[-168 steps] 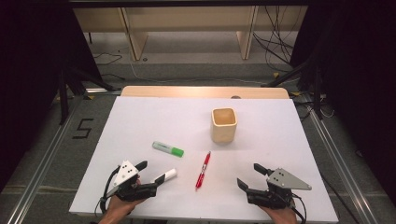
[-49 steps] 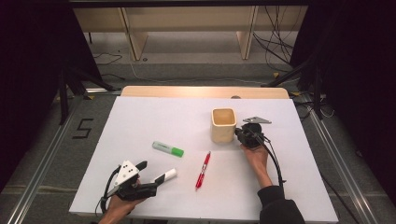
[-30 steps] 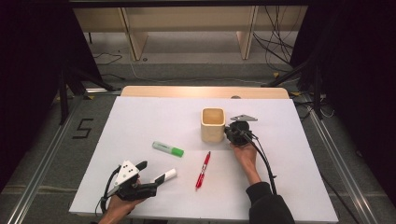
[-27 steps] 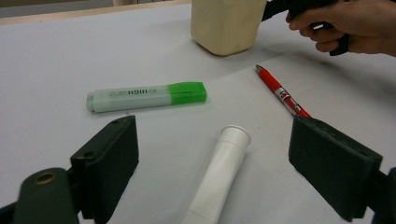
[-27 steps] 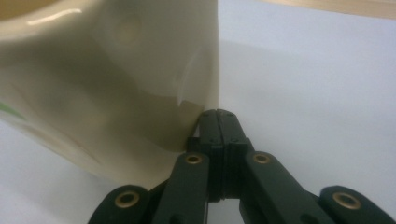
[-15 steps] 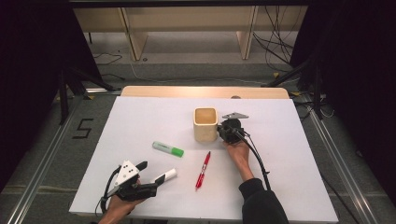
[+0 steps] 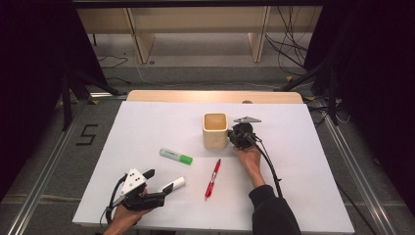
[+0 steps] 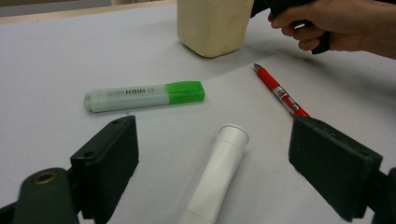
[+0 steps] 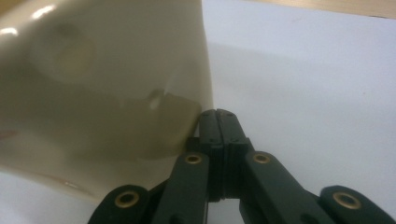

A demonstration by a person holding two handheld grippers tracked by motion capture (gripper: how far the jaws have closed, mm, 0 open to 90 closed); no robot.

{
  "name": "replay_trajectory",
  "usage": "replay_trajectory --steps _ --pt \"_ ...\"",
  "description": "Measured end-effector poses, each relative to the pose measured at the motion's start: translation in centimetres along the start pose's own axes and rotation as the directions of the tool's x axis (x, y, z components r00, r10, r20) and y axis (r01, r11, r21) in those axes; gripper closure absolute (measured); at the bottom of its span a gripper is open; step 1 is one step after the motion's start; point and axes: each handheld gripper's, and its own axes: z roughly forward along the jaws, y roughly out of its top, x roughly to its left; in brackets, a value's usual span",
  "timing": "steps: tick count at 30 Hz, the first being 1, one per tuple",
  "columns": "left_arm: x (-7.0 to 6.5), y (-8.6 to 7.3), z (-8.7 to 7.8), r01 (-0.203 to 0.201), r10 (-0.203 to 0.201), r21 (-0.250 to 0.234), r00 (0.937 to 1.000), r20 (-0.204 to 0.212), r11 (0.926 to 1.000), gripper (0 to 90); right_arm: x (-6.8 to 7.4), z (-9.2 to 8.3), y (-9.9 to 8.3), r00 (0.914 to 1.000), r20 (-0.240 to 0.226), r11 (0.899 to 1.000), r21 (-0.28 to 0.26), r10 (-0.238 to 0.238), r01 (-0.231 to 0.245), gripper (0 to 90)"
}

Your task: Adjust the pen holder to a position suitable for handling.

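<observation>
1. Cup: a cream, square-mouthed cup standing upright on the white bench, just right of centre in the high view; in the left gripper view it sits at the top centre of the frame.
2. Right gripper: directly right of the cup in the high view. In the right gripper view its two fingers are pressed flat together with nothing between them, and their tips touch the cup's lower side wall.
3. Left gripper: at the lower left of the high view, lying low over the bench. In the left gripper view its fingers stand wide apart and hold nothing.
4. White marker: lies on the bench between the open left fingers, touching neither, its capped end pointing toward the cup.
5. Green highlighter: lies flat left of centre in the high view, well apart from the cup.
6. Red pen: lies below the cup in the high view, its tip toward the cup, near the person's right forearm.
</observation>
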Motion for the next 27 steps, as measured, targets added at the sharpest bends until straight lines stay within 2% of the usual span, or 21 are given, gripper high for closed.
replay_trajectory --steps 6,12,15,18,27 --pt "0.0 0.0 0.0 -0.002 0.002 0.002 1.0000 0.000 1.0000 15.6 -0.5 -0.9 0.0 0.9993 0.035 1.000 -0.010 -0.015 0.015 90.0" --pt "0.0 0.0 0.1 -0.010 0.010 0.017 0.9999 0.001 0.9998 15.6 -1.6 -3.4 -0.3 0.9987 0.043 0.999 -0.035 -0.026 0.028 83.3" --pt "0.0 0.0 0.2 -0.021 0.021 0.022 0.9998 -0.002 0.9995 15.6 -2.2 -5.0 -0.8 0.9995 0.025 0.998 -0.058 -0.022 0.023 77.0" --pt "0.1 0.1 0.4 -0.023 0.023 0.042 0.9997 0.000 0.9989 15.6 -2.3 -6.8 -1.3 0.9992 -0.008 0.996 -0.085 -0.038 0.037 69.0" --pt "-0.3 0.7 0.9 -0.061 0.060 0.117 0.9981 0.013 0.9913 16.0 -1.5 -11.4 -3.0 0.9929 -0.095 0.988 -0.141 -0.071 0.057 54.5"
